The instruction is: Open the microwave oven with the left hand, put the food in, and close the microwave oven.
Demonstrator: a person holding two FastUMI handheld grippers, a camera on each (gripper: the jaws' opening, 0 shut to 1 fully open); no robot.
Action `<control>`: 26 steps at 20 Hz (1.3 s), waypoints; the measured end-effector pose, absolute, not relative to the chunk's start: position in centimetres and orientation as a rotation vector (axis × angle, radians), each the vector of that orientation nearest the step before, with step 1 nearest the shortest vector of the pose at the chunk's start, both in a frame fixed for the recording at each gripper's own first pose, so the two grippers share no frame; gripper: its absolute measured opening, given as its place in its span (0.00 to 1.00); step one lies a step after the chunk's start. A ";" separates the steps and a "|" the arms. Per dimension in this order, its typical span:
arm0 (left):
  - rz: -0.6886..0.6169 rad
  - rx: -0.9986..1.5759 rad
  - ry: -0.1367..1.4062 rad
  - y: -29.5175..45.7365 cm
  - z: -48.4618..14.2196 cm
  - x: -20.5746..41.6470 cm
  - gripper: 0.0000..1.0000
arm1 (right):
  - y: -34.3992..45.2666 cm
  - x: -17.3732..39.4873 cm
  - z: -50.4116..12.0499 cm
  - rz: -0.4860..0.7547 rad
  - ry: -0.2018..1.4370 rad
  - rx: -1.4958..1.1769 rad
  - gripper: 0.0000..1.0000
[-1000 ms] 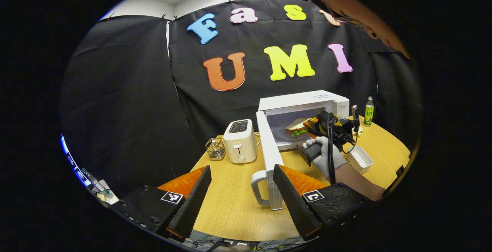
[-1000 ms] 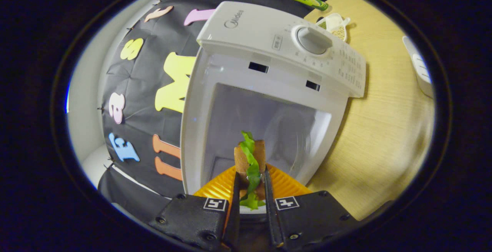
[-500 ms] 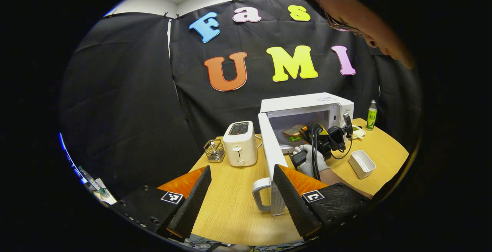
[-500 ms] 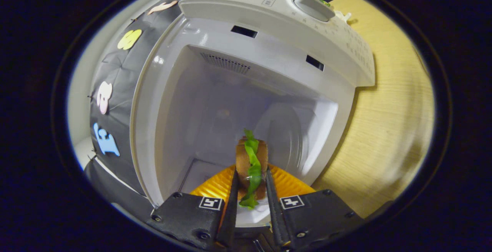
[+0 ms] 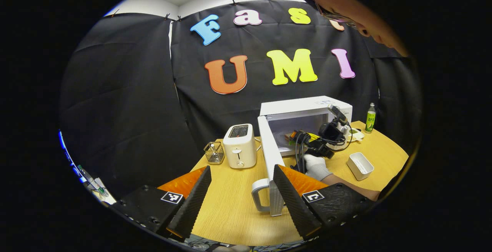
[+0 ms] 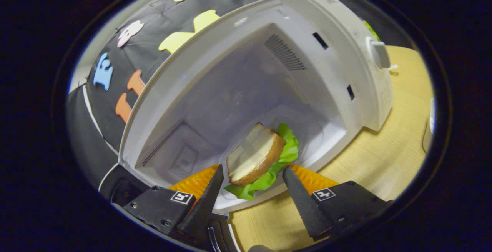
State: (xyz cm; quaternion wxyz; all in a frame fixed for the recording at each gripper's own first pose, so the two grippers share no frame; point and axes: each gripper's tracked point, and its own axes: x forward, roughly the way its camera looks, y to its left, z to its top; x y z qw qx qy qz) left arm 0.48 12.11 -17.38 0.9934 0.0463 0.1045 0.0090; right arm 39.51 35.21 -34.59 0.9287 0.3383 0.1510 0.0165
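— Where are we in the job?

— We judge the placing step is about finished. In the right gripper view the sandwich (image 6: 258, 156) lies inside the microwave oven (image 6: 338, 63), at the front of the cavity floor, and our right gripper (image 6: 251, 192) has its fingers spread apart on either side of it, touching neither side as far as we can tell.

— And the left?

— Our left gripper (image 5: 241, 198) hangs over the wooden table (image 5: 230, 202) with its fingers apart, holding nothing, just beside the handle (image 5: 259, 194) of the open door (image 5: 269, 152).

— Next move?

— We would draw the right gripper straight back out of the cavity, then swing the door shut.

— How does the sandwich lie?

— Flat, bread uppermost, lettuce poking out below; its long axis runs from the near left towards the far right of the cavity.
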 end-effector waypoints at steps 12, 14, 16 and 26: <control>0.045 0.058 0.162 12.4 -16.3 0.4 0.97 | 36.7 36.7 -35.7 0.237 0.469 0.264 0.92; 0.051 0.055 0.160 12.5 -16.3 0.3 0.97 | 35.6 35.7 -35.6 0.209 0.463 0.273 0.91; 0.061 0.055 0.153 12.7 -16.1 0.4 0.96 | 34.3 34.7 -34.5 0.185 0.425 0.278 1.00; 0.088 0.102 0.133 14.7 -16.3 1.1 0.97 | 28.4 27.3 -21.7 0.209 0.218 0.073 1.00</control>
